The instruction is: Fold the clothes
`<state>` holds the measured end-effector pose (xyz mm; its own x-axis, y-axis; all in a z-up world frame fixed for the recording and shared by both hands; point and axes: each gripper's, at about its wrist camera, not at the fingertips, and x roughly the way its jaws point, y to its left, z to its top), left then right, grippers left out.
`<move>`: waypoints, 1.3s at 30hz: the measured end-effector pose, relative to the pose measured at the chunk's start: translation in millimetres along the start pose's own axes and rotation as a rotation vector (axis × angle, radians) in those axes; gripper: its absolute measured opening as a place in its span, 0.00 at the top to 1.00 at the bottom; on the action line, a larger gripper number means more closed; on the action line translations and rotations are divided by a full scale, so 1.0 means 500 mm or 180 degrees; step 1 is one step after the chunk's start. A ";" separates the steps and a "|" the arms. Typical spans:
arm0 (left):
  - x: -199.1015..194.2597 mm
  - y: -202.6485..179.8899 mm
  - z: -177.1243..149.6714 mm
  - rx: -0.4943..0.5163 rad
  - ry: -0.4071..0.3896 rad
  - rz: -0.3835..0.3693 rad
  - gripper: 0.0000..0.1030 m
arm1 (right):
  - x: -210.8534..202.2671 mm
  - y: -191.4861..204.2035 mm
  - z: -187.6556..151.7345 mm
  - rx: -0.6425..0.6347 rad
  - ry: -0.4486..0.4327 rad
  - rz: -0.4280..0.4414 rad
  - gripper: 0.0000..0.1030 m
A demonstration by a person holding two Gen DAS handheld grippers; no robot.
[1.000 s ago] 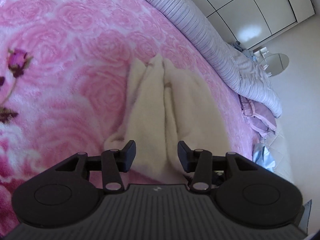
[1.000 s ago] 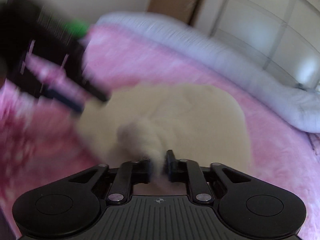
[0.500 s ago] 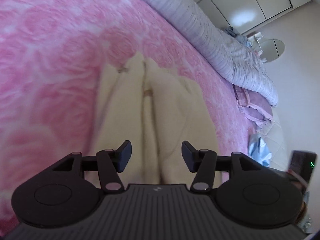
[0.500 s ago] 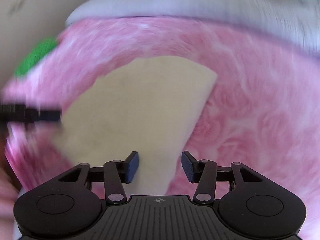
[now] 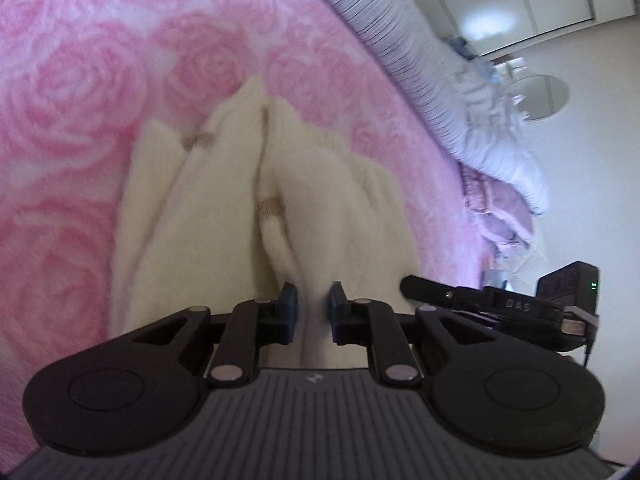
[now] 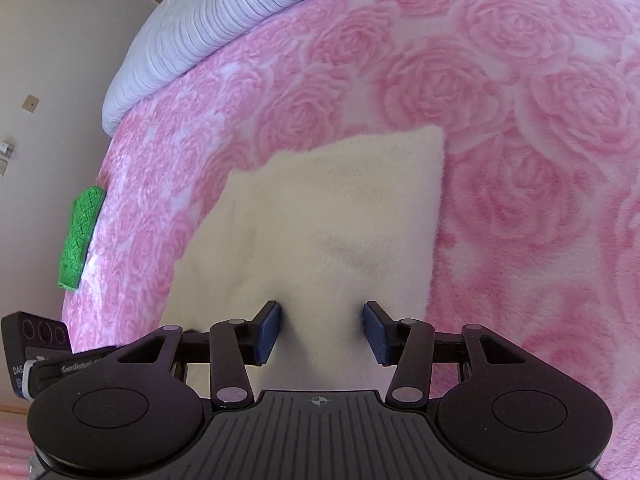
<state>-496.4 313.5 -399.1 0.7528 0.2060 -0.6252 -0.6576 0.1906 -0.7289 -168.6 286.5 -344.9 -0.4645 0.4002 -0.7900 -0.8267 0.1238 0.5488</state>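
My left claw [image 5: 313, 309] is narrow and closing, with a ridge of the cream garment [image 5: 256, 216] between its blue pads; the fabric fills the gap and the pads look pressed on it. My right claw [image 6: 323, 330] stands wide over the same garment [image 6: 320, 216], its pads apart from each other with flat fabric below and between them; I see no pinch there.

On the right claw's body, seen from the left wrist view, I read "DAS" [image 5: 518, 303]. In the right wrist view the left claw's body [image 6: 48, 364] carries "DAS" and a longer line I cannot make out.

The garment lies on the pink rose blanket [image 6: 520, 120] of the bed. From the left wrist it runs lengthwise away from me toward the striped bolster [image 5: 400, 40] at the bed's far edge, two folded halves meeting at a centre seam, with tan bands [image 5: 270, 206] across. A green cloth [image 6: 80, 236] hangs at the bed's left edge.
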 end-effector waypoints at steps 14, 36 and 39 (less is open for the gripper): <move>-0.085 0.096 0.050 0.0021 -0.0156 0.0060 0.90 | 0.077 0.159 -0.046 -0.0814 -0.0010 -0.0363 0.54; -0.087 0.090 0.040 0.0082 -0.0202 0.0111 0.88 | 0.086 0.174 -0.059 -0.0951 -0.0095 -0.0500 0.54; -0.086 0.091 0.042 0.0101 -0.0188 0.0112 0.88 | 0.088 0.173 -0.058 -0.0951 -0.0102 -0.0504 0.54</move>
<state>-559.2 333.5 -399.3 0.7266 0.2692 -0.6321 -0.6850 0.2123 -0.6969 -270.0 288.6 -340.2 -0.3165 0.4263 -0.8474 -0.9465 -0.0830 0.3118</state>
